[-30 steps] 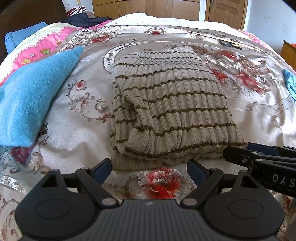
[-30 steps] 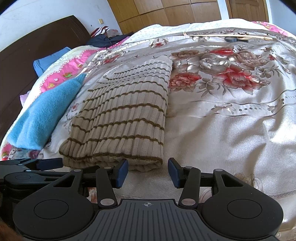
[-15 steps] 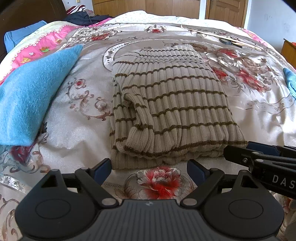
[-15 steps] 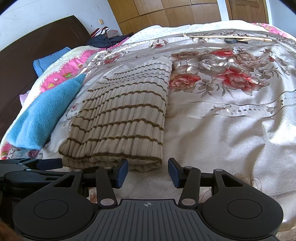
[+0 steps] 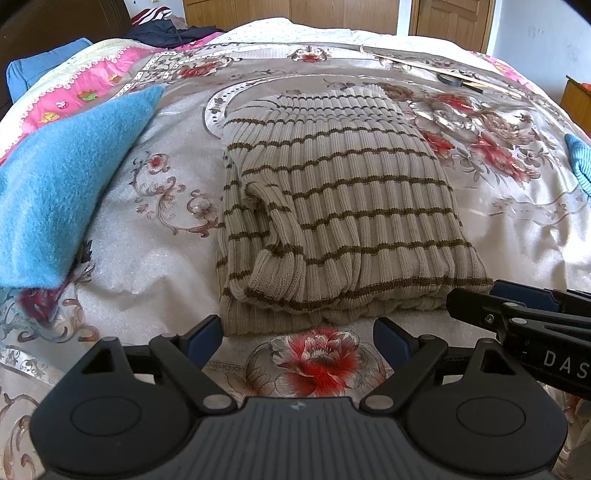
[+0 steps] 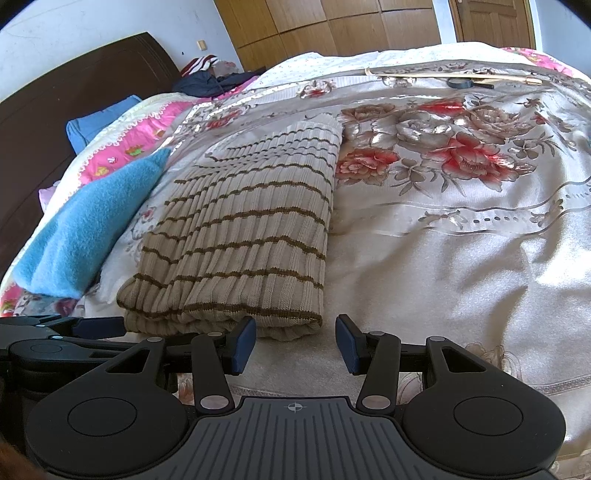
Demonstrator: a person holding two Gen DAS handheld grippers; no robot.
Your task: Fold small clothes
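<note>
A beige ribbed sweater with brown stripes (image 5: 332,206) lies folded on the floral bedspread (image 5: 159,236); it also shows in the right wrist view (image 6: 243,236). My left gripper (image 5: 297,338) is open and empty, just short of the sweater's near edge. My right gripper (image 6: 295,343) is open and empty at the sweater's near right corner; it shows at the right in the left wrist view (image 5: 517,306). The left gripper shows at the lower left of the right wrist view (image 6: 85,326).
A blue fleece cloth (image 5: 62,192) lies left of the sweater. Another blue item (image 5: 580,162) sits at the right edge. A thin stick and a tape roll (image 6: 460,82) lie far back. Dark clothes (image 5: 166,33) and a headboard (image 6: 74,96) are at the far left.
Both grippers have stayed open and nearly still. The view has shifted very slightly; the sweater has not moved.
</note>
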